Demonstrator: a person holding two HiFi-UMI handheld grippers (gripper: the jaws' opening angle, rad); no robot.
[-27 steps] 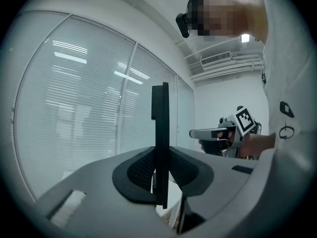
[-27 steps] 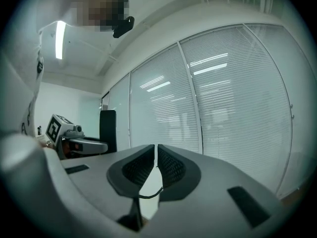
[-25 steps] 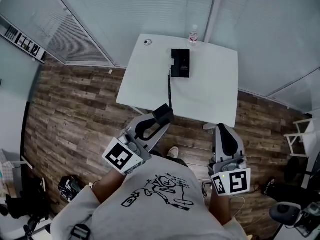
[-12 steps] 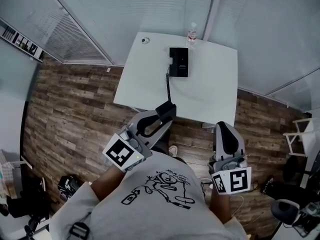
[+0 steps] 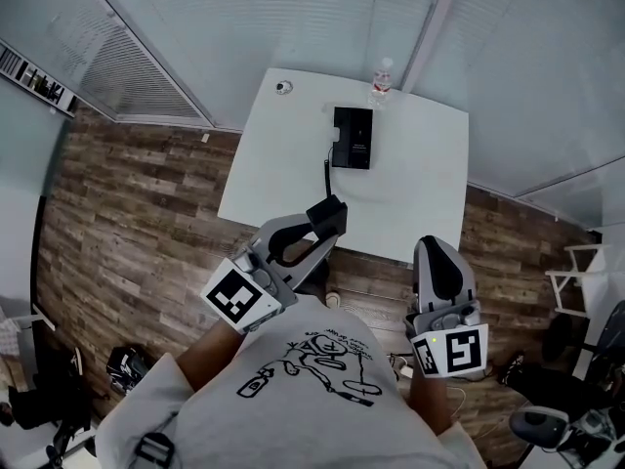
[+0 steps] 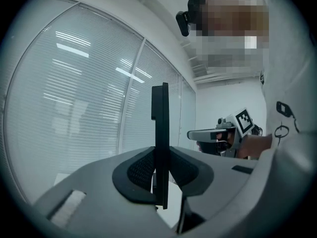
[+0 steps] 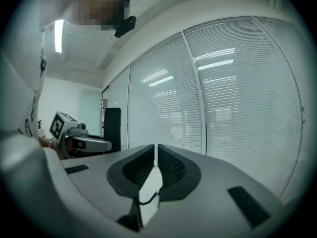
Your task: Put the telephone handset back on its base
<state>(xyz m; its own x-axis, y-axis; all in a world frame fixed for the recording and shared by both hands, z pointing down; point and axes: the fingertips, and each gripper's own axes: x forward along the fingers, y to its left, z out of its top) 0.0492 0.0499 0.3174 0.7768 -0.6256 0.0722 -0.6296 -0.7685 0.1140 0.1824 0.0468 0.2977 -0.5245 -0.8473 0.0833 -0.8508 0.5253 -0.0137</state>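
Left gripper (image 5: 320, 229) clamped the black handset (image 6: 159, 128) upright; its base (image 5: 352, 138) sat ahead on the tabletop (image 5: 415, 189); right gripper (image 5: 437, 252) was closed, empty.

We find the head view evenly lit, cool and soft, without hard shadows. The white table (image 5: 283, 154) reads bright against the darker wood floor (image 5: 127, 213), and straight wall lines bow toward the edges. Both gripper views are round fisheye pictures with black corners. Strip-light reflections (image 6: 72, 50) glare on the blinds (image 6: 74, 93), and the handset (image 6: 159, 133) shows as a dark silhouette. The near foreground is soft. A ceiling lamp (image 7: 58, 35) burns out white.
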